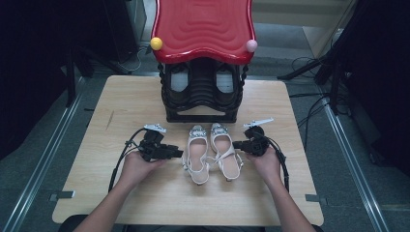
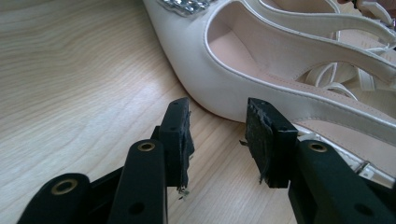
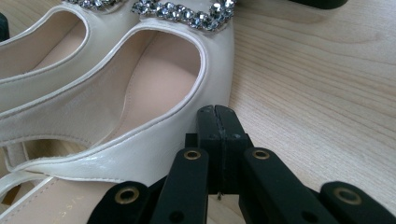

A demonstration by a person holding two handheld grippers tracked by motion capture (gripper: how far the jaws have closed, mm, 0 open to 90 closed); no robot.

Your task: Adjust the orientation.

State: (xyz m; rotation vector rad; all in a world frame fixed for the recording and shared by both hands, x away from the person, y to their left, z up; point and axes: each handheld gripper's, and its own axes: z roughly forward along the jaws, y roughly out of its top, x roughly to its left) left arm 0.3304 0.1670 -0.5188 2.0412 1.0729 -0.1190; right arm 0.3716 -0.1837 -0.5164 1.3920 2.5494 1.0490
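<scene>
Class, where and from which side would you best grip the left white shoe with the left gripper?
Probably the side wall of the left white shoe, approached from its outer side: that thin upright edge faces the left gripper, whose open jaws could straddle it, one inside, one outside.

Two cream-white sandals (image 1: 212, 152) with pale pink insoles and silver rhinestone bands at the toes lie on a light, wood-grain counter (image 1: 87, 130). At the far edge stands a black rack (image 1: 200, 94) with a glossy red, rippled roof, a yellow ball (image 1: 156, 43) at its left corner and a pink ball (image 1: 251, 46) at its right. Both grippers are black.
</scene>
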